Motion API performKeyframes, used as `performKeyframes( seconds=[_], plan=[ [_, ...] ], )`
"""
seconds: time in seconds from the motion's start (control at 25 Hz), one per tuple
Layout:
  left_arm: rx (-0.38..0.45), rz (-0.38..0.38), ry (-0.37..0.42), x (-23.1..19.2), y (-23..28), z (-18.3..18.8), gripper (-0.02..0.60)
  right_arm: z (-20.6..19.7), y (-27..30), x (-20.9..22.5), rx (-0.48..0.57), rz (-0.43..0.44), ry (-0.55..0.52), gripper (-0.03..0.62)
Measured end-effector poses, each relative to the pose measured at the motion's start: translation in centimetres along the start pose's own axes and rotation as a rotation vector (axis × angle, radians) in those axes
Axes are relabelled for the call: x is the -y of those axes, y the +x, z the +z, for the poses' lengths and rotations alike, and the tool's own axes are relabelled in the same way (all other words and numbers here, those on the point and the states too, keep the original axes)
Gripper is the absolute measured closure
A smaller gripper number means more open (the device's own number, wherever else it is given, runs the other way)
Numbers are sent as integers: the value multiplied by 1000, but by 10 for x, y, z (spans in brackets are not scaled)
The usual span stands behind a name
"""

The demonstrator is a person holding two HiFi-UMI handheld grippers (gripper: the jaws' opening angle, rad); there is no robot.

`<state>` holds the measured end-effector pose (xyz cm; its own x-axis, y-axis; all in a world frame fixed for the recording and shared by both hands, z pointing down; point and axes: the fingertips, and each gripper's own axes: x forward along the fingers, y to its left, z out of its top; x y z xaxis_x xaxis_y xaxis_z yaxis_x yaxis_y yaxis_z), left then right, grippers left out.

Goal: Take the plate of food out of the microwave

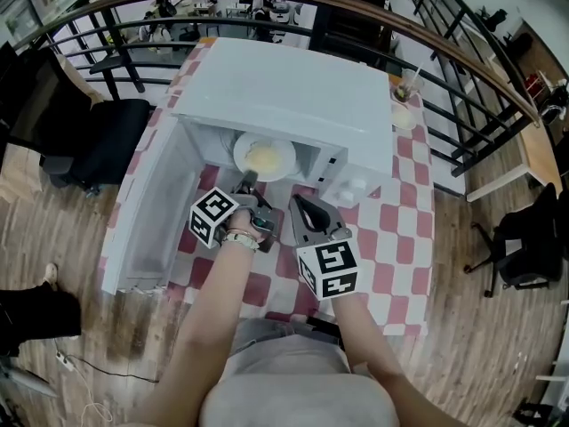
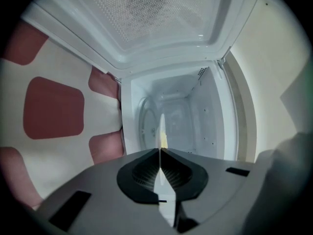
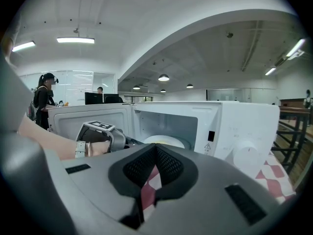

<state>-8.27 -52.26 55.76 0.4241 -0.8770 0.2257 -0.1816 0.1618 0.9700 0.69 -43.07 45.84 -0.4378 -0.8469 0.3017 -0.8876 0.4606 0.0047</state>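
One plate (image 1: 265, 157) sits just inside the open microwave (image 1: 293, 96) on the table (image 1: 404, 194), seen from the head. Left gripper view: the left claw (image 2: 160, 150) pinches its rim, likely to draw it out. Right gripper view: the right claw (image 3: 156, 146) is closed, empty, held clear.

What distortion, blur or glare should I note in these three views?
Head view: wide-angle bowing toward the edges; even light, microwave sharp. Left gripper view: fisheye, dark corners; left claw soft up close, shut on the plate, seen edge-on. Right gripper view: ceiling lights glare; right claw blurred.
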Motion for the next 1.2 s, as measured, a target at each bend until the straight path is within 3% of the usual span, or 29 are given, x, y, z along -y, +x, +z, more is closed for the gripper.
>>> performKeyframes(
  seconds=[1.2],
  plan=[
    [60, -60, -47, 32, -72, -23, 569, 27, -46, -21, 55, 33, -12, 571]
  ],
)
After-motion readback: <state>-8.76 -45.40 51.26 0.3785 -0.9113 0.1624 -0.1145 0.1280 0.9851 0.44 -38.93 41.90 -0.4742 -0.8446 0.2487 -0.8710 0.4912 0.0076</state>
